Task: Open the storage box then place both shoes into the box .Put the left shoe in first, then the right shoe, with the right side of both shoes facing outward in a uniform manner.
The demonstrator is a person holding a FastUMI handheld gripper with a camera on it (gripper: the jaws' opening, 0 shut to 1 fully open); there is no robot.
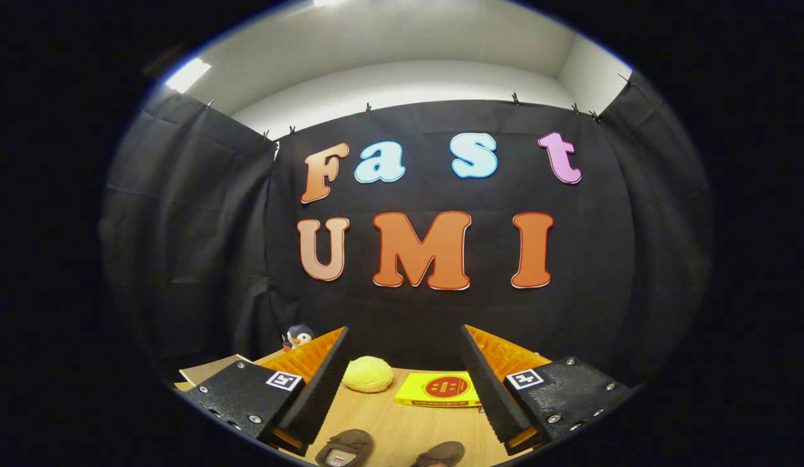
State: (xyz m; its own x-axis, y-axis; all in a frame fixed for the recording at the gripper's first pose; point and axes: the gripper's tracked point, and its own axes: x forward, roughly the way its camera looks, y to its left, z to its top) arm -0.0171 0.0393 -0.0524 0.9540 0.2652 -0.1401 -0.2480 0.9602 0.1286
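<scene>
The counter is light wood with a faint grain. Between the fingers, close in, lie two brown shoes: the left shoe shows a pale grey insole with a small red mark, and the right shoe is the same brown. Beyond them sits a pale yellow bun-like lump, and beside it a bright yellow packet bearing a red round emblem. Past the left finger, a penguin toy is dark blue and white with an orange beak.

Two shoes lie on the counter. Beyond them sit one bun, one yellow packet and one toy penguin.
</scene>
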